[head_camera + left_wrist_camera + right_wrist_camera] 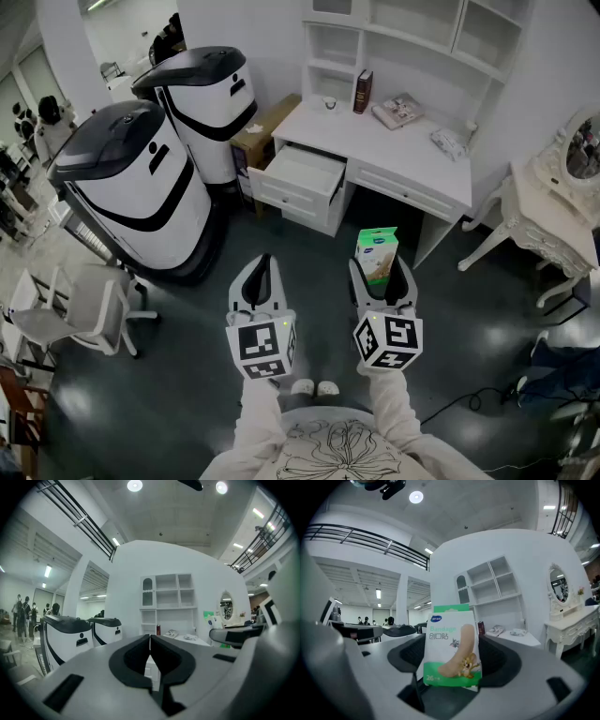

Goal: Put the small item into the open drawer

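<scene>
Nearby, the left gripper [263, 264] had its jaws pressed together on nothing. Beside it, the right gripper [380, 274] clamped its wide-set jaws on the upright bandage box [377, 251], held in the air. Farther off, the open drawer [302, 174] jutted from the white desk [403, 150], well apart from the box.

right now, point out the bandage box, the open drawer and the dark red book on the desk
bandage box [452, 648], right gripper view, on its printed front face
open drawer [305, 170], head view, on its bare inside
dark red book [364, 92], head view, on its upright spine
</scene>
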`<state>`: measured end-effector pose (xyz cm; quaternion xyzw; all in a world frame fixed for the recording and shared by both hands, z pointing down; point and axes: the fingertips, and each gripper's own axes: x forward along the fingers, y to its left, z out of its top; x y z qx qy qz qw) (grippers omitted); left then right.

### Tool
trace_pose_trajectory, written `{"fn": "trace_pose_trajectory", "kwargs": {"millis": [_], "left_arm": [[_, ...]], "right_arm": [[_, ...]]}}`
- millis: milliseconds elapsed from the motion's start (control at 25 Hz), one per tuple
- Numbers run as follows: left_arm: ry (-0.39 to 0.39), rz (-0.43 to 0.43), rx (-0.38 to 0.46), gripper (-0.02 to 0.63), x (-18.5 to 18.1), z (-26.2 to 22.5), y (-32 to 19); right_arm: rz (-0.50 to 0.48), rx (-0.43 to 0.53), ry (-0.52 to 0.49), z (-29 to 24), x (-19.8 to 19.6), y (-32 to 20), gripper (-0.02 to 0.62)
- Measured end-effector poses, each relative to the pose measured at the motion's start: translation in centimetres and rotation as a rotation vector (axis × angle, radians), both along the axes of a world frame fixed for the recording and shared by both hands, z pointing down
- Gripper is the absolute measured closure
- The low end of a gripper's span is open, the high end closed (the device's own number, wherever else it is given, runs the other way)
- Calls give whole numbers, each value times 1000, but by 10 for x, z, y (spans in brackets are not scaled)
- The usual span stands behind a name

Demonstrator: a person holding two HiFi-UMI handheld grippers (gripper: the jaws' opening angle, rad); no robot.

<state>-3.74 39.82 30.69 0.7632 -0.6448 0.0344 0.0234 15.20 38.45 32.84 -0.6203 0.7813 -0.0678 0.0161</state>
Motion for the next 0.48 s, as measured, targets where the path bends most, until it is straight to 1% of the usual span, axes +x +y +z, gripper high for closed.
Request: {"fn": "trace_pose_trajectory", "kwargs": {"millis": [480], "left_arm": [[-7, -4, -9, 598, 11, 8, -7]], "right_arm": [[-9, -9, -4, 10, 6, -8, 249]]}}
